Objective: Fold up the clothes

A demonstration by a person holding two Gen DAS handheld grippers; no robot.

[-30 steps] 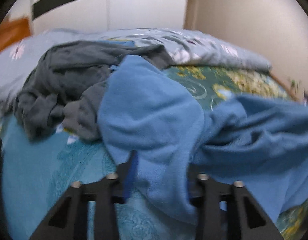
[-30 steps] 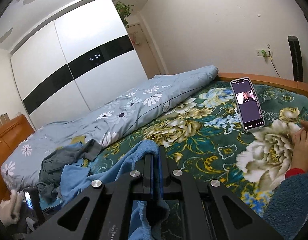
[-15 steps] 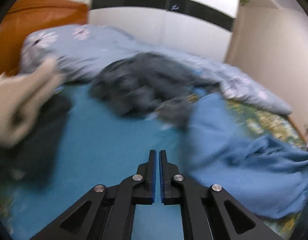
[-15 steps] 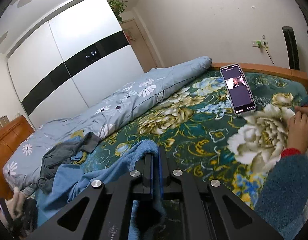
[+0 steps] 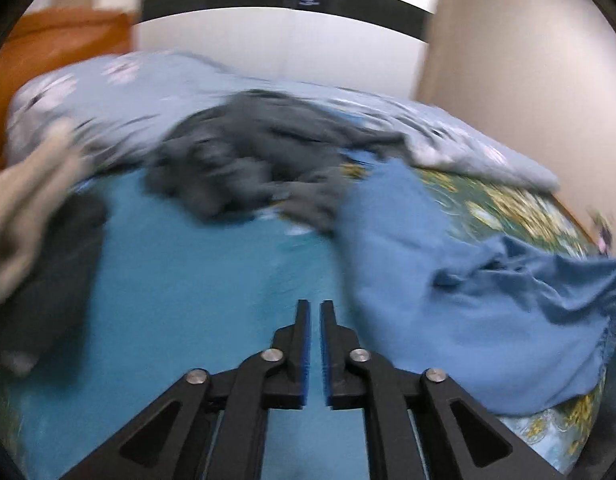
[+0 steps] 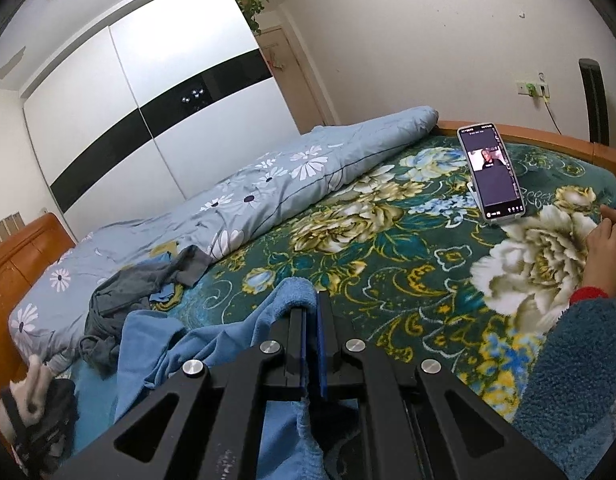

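A light blue fleece garment [image 5: 447, 300] lies crumpled on the bed, to the right of my left gripper [image 5: 315, 312]. The left gripper is shut and empty, held over the teal bed cover. In the right wrist view, my right gripper [image 6: 311, 304] is shut on an edge of the blue garment [image 6: 196, 344], which drapes down and left from the jaws. A dark grey garment [image 5: 248, 152] lies bunched beyond it; it also shows in the right wrist view [image 6: 128, 292].
A pale blue daisy quilt [image 6: 268, 184] is rolled along the far side of the bed. A phone [image 6: 491, 172] stands propped at the right. A person's hand [image 6: 603, 248] and fuzzy blue sleeve rest at the right. A beige and black bundle [image 5: 24, 232] lies left.
My left gripper let go of the blue garment, shut, and swung left over the teal cover. My right gripper kept its hold and shifted slightly.
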